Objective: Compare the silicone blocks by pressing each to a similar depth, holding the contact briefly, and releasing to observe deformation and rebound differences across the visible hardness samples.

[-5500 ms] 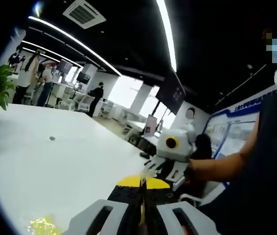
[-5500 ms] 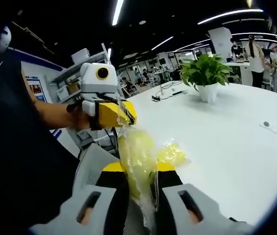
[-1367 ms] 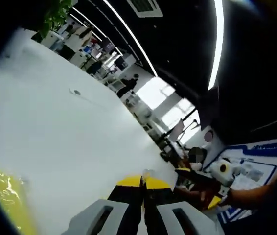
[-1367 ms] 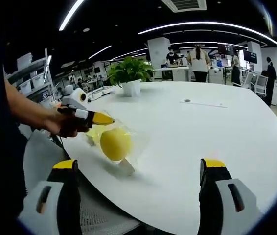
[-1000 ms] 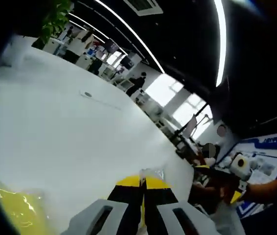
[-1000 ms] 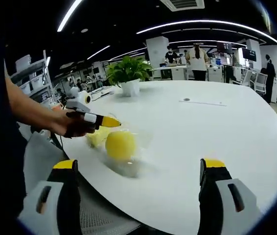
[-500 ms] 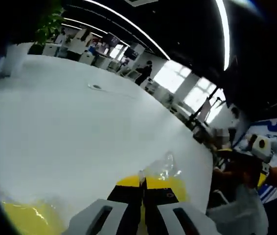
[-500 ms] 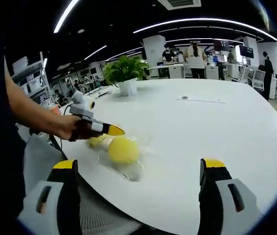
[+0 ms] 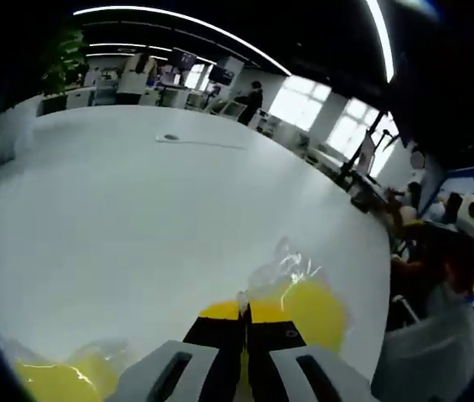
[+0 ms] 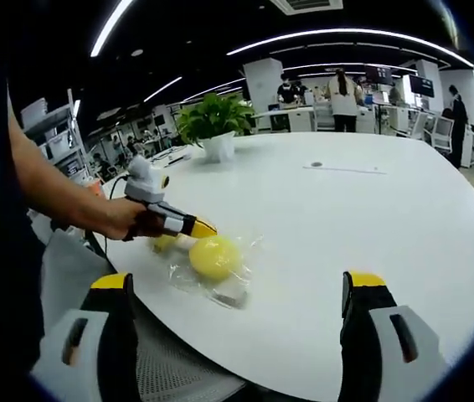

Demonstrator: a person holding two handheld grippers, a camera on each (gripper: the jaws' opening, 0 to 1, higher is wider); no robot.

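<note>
Seen in the right gripper view, at the table's [image 10: 404, 218] near edge, toward its left corner: a yellow ball [image 10: 213, 257] inside a clear bag [image 10: 220, 280], lying on the surface, with a second yellowish lump [image 10: 163, 243] just behind the left gripper's tip. Left gripper [image 10: 197, 227] held in from the left by a hand [image 10: 124, 219], jaws pressed together, tip touching or just at the bag's upper left side; whether a fold of film is pinched cannot be told. Same picture in the left gripper view: left gripper [image 9: 244, 311] with jaws closed, the crinkled bag [image 9: 291, 266] and ball [image 9: 314, 310] just beyond the tips and slightly right; another yellow lump [image 9: 61, 378] at the lower left, near the surface's edge. Further right in the right gripper view, right gripper [image 10: 239, 295] spread wide, holding nothing, hanging off the near edge. Ball lying ahead of the right jaws and a little left of their midline, roundish, no clear long axis. Left gripper by far the nearer, so any press probably falls to it, or to the right one closing in from the front. No pressing underway yet, judging by the ball's round outline.
</note>
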